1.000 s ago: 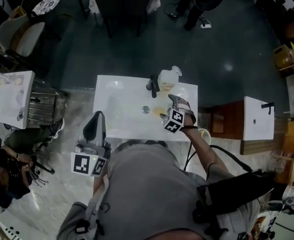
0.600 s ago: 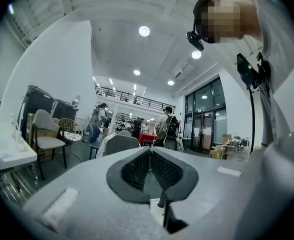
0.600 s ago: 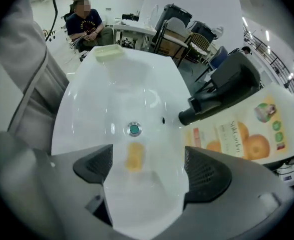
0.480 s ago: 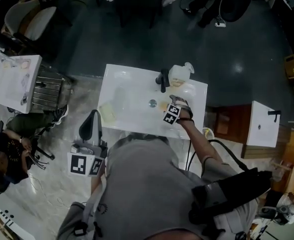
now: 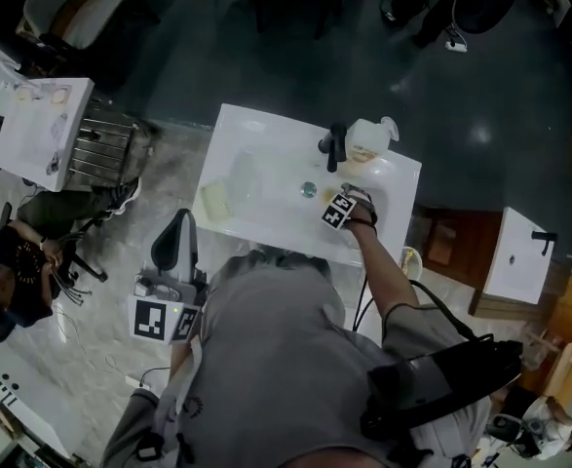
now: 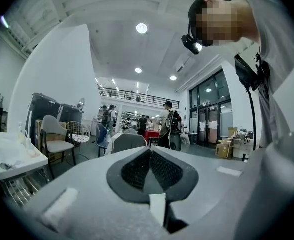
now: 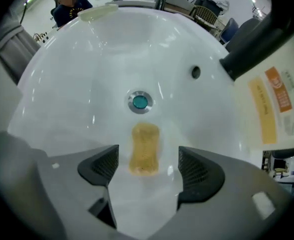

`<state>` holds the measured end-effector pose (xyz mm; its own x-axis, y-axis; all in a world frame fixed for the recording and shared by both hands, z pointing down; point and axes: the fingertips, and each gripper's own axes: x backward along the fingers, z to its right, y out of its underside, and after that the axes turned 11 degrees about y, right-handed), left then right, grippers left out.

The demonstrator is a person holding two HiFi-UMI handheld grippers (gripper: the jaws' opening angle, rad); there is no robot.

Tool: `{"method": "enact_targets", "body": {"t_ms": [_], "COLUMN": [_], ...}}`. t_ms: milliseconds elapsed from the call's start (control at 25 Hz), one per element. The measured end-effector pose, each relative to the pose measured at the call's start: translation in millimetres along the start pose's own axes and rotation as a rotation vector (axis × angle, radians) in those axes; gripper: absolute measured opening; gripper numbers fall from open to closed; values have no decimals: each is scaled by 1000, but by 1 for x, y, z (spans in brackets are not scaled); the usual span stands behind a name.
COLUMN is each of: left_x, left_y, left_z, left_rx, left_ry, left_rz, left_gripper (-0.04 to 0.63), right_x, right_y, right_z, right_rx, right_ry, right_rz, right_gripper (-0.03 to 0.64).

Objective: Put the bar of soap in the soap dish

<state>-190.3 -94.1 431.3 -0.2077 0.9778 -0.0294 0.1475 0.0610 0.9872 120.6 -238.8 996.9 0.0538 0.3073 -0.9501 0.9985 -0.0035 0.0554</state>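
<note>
Dressed in a grey short-sleeved shirt (image 5: 276, 359), with a black pack (image 5: 441, 383) and a thin black cable (image 5: 365, 305) at the right side, and equipped with a grey left gripper (image 6: 150, 166) and right gripper (image 7: 147, 166), each with dark ribbed pads on the jaws and a black-and-white marker cube (image 5: 339, 212).

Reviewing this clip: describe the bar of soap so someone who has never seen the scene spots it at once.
Find the white sink basin and the teal drain at its bottom. In the right gripper view the bar of soap lies flat just below that drain. It is the only yellowish, rough-surfaced oblong in the smooth white bowl; the orange-labelled bottle stands outside it.
</note>
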Motion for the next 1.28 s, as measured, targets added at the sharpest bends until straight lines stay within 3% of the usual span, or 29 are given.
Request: {"method": "enact_targets", "body": {"t_ms": [280, 680, 1280], "left_x": [8, 15, 16], "left_y": [12, 28, 35], "left_z": [3, 6, 6], "left_rx": [2, 52, 77], "left_ry": [-35, -63, -76], "left_rz": [-49, -72, -68], "left_gripper": [2, 2, 2], "right_x": [-31, -32, -31], "right_y": [12, 7, 6], "right_z": [-5, -3, -3], "right_rx": [-33, -57, -55], "right_ry": [-71, -225, -221], "right_rz": [-53, -25, -31], "right_gripper": [348, 359, 353]}}
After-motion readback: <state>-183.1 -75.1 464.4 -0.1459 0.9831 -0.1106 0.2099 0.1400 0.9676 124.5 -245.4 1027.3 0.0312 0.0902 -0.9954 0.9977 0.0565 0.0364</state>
